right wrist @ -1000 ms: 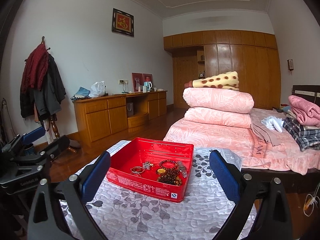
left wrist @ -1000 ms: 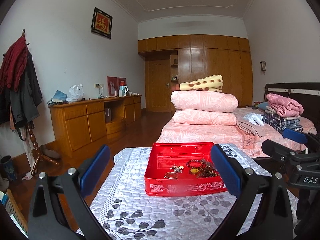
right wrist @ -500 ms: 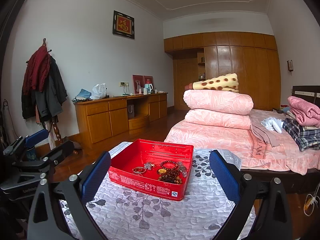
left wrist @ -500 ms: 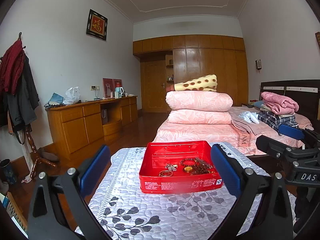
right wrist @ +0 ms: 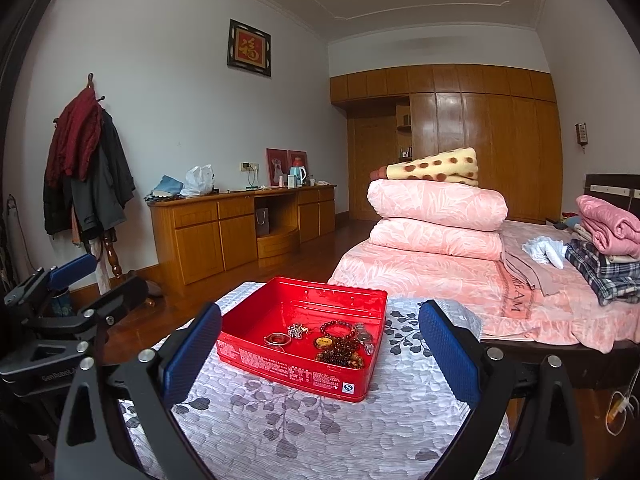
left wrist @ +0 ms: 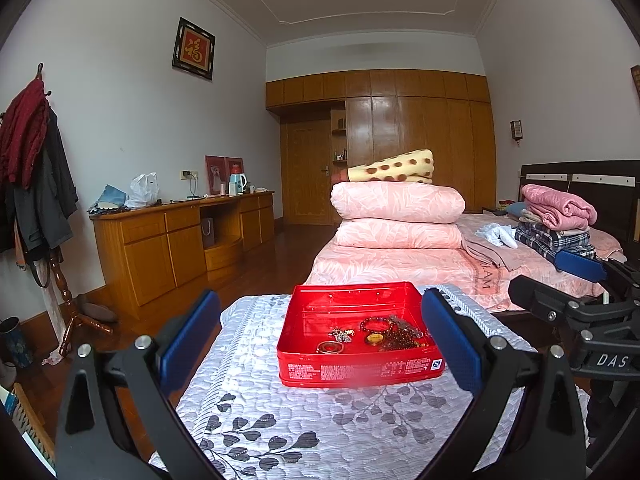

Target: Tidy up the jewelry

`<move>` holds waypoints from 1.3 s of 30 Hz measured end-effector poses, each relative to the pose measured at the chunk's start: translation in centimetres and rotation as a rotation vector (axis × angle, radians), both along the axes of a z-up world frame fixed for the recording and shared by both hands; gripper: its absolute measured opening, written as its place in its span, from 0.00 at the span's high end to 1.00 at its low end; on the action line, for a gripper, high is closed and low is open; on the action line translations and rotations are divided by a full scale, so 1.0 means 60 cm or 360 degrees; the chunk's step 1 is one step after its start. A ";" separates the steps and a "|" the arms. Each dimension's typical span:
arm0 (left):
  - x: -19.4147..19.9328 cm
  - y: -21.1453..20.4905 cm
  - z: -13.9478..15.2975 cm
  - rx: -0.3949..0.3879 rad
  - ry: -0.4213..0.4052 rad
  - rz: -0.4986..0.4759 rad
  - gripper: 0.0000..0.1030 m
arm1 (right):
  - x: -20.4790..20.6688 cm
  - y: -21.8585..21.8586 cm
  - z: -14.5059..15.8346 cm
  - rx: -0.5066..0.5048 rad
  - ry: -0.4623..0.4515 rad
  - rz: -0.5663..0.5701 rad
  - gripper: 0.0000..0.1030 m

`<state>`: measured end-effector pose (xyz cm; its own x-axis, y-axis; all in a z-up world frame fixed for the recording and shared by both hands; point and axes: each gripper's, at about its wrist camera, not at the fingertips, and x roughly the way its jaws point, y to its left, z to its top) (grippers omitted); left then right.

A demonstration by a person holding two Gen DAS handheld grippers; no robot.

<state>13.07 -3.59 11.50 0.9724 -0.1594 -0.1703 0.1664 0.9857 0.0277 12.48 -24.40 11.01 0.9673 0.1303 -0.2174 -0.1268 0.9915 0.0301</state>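
Quilted table (left wrist: 280,420), red tin (left wrist: 352,368) ahead of left gripper (left wrist: 320,344), jewelry (left wrist: 384,334) prob. beads

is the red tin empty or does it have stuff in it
Not empty: the open red tin holds a bead bracelet, a ring and other jewelry.

Soft, even daylight fills both fisheye views, which bend the walls and blacken the corners, while a hazy glare smears the near wall of the red tin (left wrist: 360,368) and shadows stay faint throughout.
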 end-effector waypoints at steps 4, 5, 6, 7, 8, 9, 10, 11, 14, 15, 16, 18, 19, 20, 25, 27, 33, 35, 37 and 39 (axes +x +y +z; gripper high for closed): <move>0.000 0.000 0.000 -0.0002 0.0001 0.0003 0.05 | -0.001 0.001 -0.002 -0.0006 -0.0001 0.0004 0.06; 0.000 0.000 0.000 -0.0002 0.0001 0.0001 0.05 | -0.001 0.001 -0.002 -0.0005 0.0000 0.0004 0.06; 0.000 0.000 0.000 -0.0002 0.0000 0.0001 0.05 | -0.001 0.001 -0.002 -0.0005 -0.0001 0.0003 0.06; 0.000 0.000 0.000 -0.0001 -0.0001 0.0001 0.05 | -0.001 0.001 -0.002 -0.0005 -0.0001 0.0003 0.06; 0.000 0.000 0.000 -0.0001 -0.0001 0.0001 0.05 | -0.001 0.001 -0.002 -0.0005 -0.0001 0.0003 0.06; 0.000 0.000 0.000 -0.0001 0.0000 0.0001 0.05 | -0.001 0.002 -0.002 -0.0005 0.0000 0.0003 0.06; 0.000 0.000 0.000 -0.0001 0.0000 0.0001 0.05 | -0.001 0.001 -0.002 -0.0005 0.0000 0.0003 0.06; 0.000 0.000 0.000 -0.0001 0.0000 0.0002 0.05 | -0.001 0.001 -0.002 -0.0005 0.0000 0.0003 0.06; 0.001 0.000 0.000 -0.0001 0.0000 0.0001 0.05 | -0.001 0.002 -0.002 -0.0006 0.0000 0.0003 0.06; 0.000 0.000 0.000 0.0000 0.0000 0.0001 0.05 | -0.001 0.002 -0.002 -0.0006 0.0000 0.0003 0.06; 0.000 0.000 0.000 0.0001 0.0000 0.0002 0.05 | -0.002 0.002 -0.002 -0.0006 0.0000 0.0003 0.06; 0.000 0.000 0.000 -0.0001 0.0000 0.0004 0.05 | -0.001 0.002 -0.002 -0.0004 0.0002 0.0003 0.06; 0.000 0.000 0.000 -0.0001 0.0001 0.0004 0.05 | -0.002 0.002 -0.002 -0.0004 0.0002 0.0003 0.06; 0.000 0.000 0.000 0.0000 0.0001 0.0004 0.05 | -0.002 0.002 -0.003 -0.0004 0.0001 0.0003 0.06; 0.001 0.000 -0.001 0.0003 0.0003 0.0007 0.05 | -0.001 0.002 -0.002 -0.0004 0.0002 0.0004 0.06; 0.001 0.000 -0.001 0.0004 0.0004 0.0008 0.05 | -0.002 0.002 -0.003 -0.0004 0.0003 0.0004 0.06; 0.001 0.000 0.000 0.0003 0.0003 0.0010 0.05 | -0.002 0.002 -0.002 -0.0005 0.0002 0.0003 0.06; 0.002 0.000 -0.001 0.0004 0.0006 0.0011 0.05 | -0.002 0.003 -0.002 -0.0004 0.0003 0.0004 0.06; 0.003 -0.001 -0.002 0.0004 0.0006 0.0012 0.05 | -0.001 0.003 -0.002 -0.0004 0.0006 0.0002 0.06; 0.003 -0.001 -0.002 0.0003 0.0005 0.0013 0.05 | 0.001 0.004 -0.004 -0.0004 0.0012 0.0002 0.06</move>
<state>13.23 -3.63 11.37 0.9731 -0.1512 -0.1739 0.1586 0.9869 0.0291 12.54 -24.18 10.77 0.9656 0.1309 -0.2249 -0.1277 0.9914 0.0285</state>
